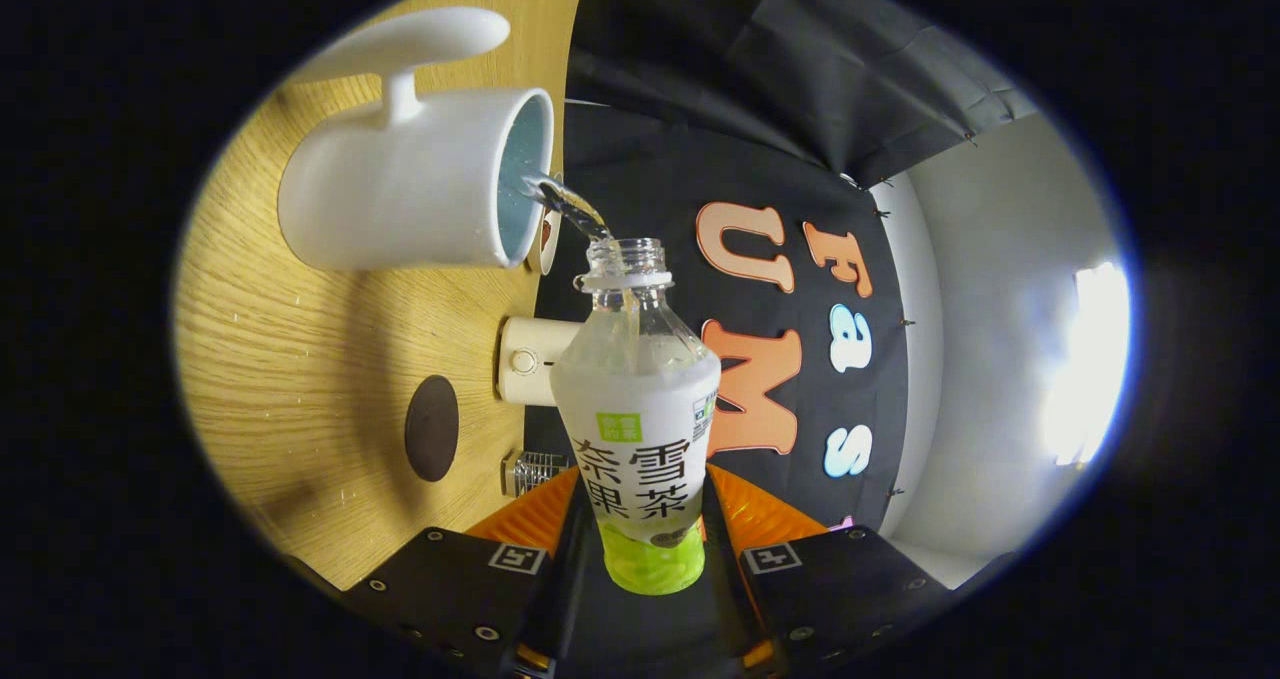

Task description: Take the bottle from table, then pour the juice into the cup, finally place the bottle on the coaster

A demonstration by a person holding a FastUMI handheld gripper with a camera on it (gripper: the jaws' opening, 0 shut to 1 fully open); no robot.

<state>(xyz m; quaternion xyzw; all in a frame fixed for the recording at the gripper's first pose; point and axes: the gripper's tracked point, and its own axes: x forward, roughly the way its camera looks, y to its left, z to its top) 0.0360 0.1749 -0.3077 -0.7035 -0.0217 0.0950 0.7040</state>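
Gripper view, rolled sideways w/ the pour. Left to right: wooden tabletop (260, 359), white cup (400, 194) standing on it, dark round coaster (432, 428) near the cup and beside the claw's fingers, small white device (525, 361) at tabletop's back edge. Then bottle (640, 409), cap off, base clamped between both fingers of the claw (650, 569), neck aimed at cup rim. Thin stream of juice (570, 204) runs from mouth into cup. Step in hand: pouring, mid-task. Next move, I'd judge: roll bottle back upright w/o dripping, then carry it across to coaster and set it down flat.
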